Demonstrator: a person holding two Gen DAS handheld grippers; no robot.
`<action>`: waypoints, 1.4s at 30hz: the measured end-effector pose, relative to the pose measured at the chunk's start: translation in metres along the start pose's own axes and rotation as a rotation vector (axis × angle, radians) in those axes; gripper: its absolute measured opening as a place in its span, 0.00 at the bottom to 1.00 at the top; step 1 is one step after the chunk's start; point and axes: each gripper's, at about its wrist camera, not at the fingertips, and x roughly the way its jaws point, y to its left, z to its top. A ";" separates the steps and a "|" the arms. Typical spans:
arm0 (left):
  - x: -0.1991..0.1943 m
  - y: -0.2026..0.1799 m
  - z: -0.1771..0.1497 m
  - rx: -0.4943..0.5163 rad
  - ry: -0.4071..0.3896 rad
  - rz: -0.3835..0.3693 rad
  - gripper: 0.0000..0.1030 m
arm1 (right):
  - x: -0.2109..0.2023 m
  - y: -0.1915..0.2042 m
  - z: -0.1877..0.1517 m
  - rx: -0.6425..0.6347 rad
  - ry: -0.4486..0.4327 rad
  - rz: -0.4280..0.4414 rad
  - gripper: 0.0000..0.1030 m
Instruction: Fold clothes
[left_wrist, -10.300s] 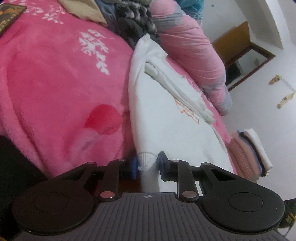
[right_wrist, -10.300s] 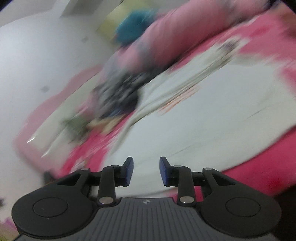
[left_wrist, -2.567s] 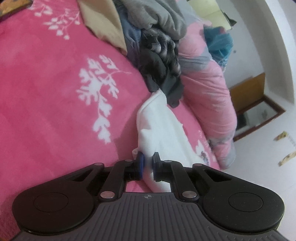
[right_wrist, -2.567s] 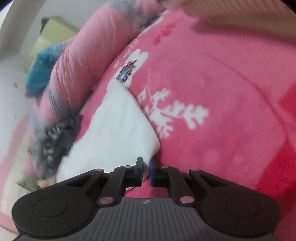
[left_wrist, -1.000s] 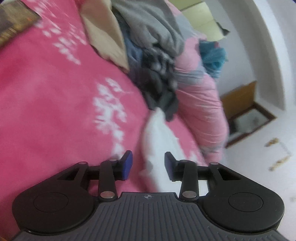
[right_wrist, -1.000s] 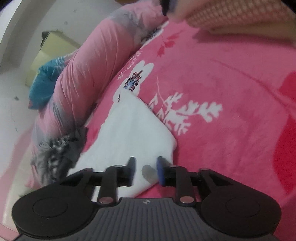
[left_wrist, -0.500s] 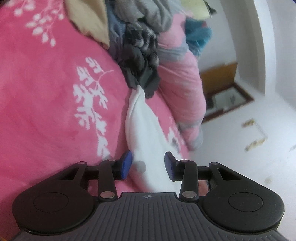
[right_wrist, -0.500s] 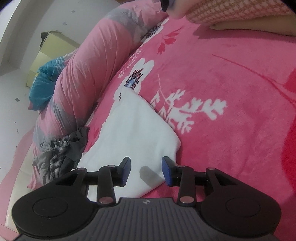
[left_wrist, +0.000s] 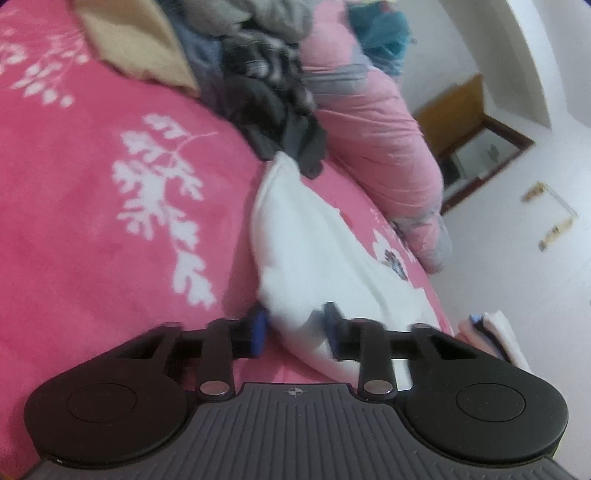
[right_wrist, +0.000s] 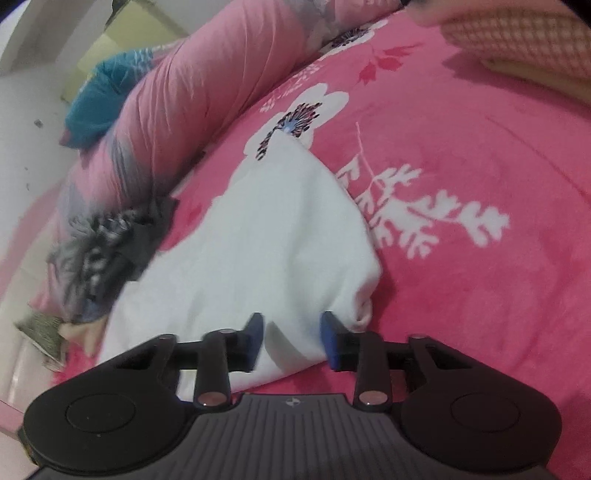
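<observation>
1. Step in hand, as I read it: regrabbing the folded white garment (left_wrist: 314, 251) for another fold. It lies on the pink floral blanket (left_wrist: 92, 221), its far end beside the pile of unfolded dark clothes (left_wrist: 273, 103), with the rolled pink quilt (left_wrist: 373, 140) along the bed's far side.
2. The left gripper (left_wrist: 295, 328) has the near left edge of the garment between its blue pads (left_wrist: 257, 328). Its jaws are closing, but there's visible space around the cloth, so no clamp yet.
3. Same deal with the right gripper (right_wrist: 291, 338), sitting over the near right corner: jaws closing, white cloth between them, not pinched (the bunched corner pokes out just past the right pad).
4. Next move, I'd guess: finish both pinches through all layers, then lift the near edge evenly and carry it toward the far end. Uneven grips would skew the fold.
5. Brands or writing: nothing readable. A folded stack (left_wrist: 491, 332) sits at the bed's edge, no labels showing.
</observation>
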 end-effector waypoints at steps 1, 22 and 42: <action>-0.002 0.002 0.000 -0.023 -0.004 -0.007 0.14 | 0.000 0.000 0.001 0.000 -0.004 -0.009 0.04; -0.075 -0.007 0.003 -0.012 -0.144 0.099 0.13 | -0.051 -0.031 0.011 0.084 -0.129 -0.096 0.04; 0.100 -0.053 0.026 0.305 -0.093 0.167 0.28 | 0.181 0.173 0.022 -0.825 0.089 -0.220 0.02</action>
